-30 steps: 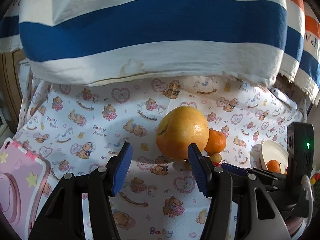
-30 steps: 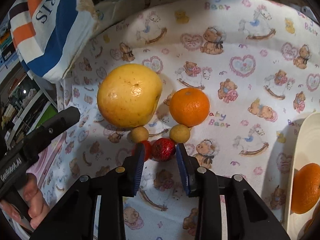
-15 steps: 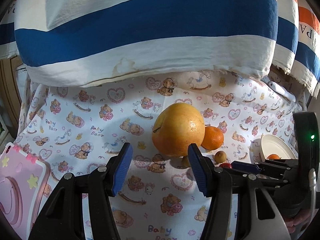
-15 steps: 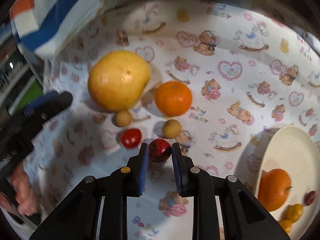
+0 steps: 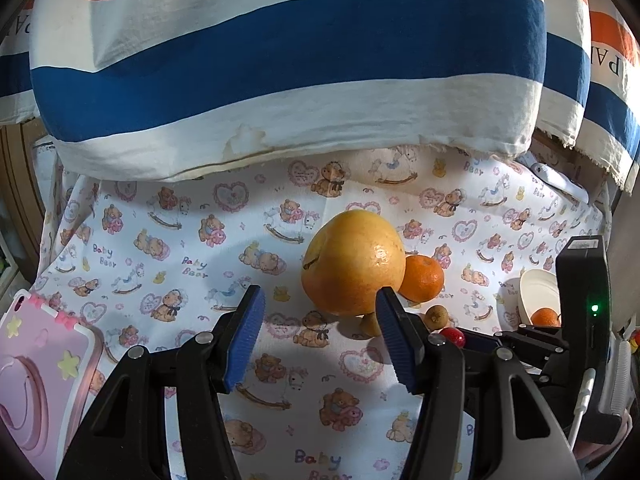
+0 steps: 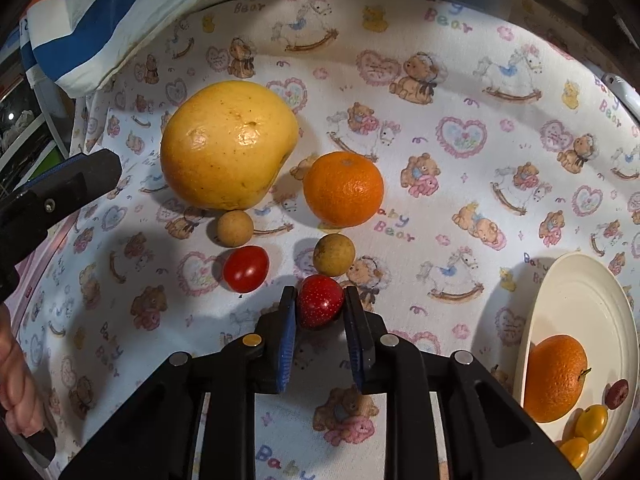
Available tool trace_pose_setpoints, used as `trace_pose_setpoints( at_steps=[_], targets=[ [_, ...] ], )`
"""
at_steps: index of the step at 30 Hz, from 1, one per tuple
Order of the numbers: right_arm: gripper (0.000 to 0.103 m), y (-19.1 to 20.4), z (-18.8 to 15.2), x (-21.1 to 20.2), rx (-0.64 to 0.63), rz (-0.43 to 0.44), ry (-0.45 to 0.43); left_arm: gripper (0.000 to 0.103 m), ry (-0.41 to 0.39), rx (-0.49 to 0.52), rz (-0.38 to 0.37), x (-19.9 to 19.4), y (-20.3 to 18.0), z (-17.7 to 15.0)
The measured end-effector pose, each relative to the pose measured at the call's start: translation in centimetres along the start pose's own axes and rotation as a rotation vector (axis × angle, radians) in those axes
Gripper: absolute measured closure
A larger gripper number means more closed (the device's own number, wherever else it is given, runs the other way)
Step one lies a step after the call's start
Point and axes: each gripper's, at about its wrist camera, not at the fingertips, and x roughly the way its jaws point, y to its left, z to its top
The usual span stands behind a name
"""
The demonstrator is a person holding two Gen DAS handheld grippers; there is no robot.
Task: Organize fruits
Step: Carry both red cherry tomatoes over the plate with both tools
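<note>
My right gripper (image 6: 320, 304) is shut on a red strawberry (image 6: 320, 300) and holds it above the cloth. Below lie a large yellow pomelo (image 6: 228, 144), an orange mandarin (image 6: 343, 189), two small brown longans (image 6: 235, 228) (image 6: 333, 254) and a red cherry tomato (image 6: 245, 268). A cream plate (image 6: 576, 292) at the right holds a mandarin (image 6: 554, 376), small yellow fruits and a dark one. My left gripper (image 5: 320, 336) is open and empty, just in front of the pomelo (image 5: 352, 262).
A teddy-bear print cloth (image 6: 460, 80) covers the surface. A striped blue, white and orange cushion (image 5: 280, 60) lies along the far side. A pink tablet case (image 5: 36, 364) lies at the left. The right gripper's body (image 5: 580, 344) shows in the left wrist view.
My right gripper closed on the strawberry and lifted it off the cloth, drawing back. The left gripper stayed open and shifted slightly.
</note>
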Motion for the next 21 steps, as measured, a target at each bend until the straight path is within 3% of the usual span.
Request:
trace_pose_setpoints(
  at_steps=[9, 14, 18, 21],
  targets=[
    [0.08, -1.1, 0.1, -3.1, 0.039, -0.057, -0.221, 0.047, 0.01, 0.031, -0.019, 0.5, -0.3, -0.2],
    [0.08, -1.6, -0.2, -4.9, 0.06, -0.09, -0.31, 0.048, 0.038, 0.058, -0.074, 0.8, -0.9, -0.5],
    [0.08, -2.4, -0.8, -5.8, 0.091, -0.11, -0.335, 0.062, 0.121, 0.14, -0.174, 2.0, -2.9, -1.3],
    [0.08, -3.0, -1.0, -5.8, 0.117, -0.101, -0.337, 0.071, 0.171, 0.185, -0.178, 2.9, -4.2, -1.9]
  ],
)
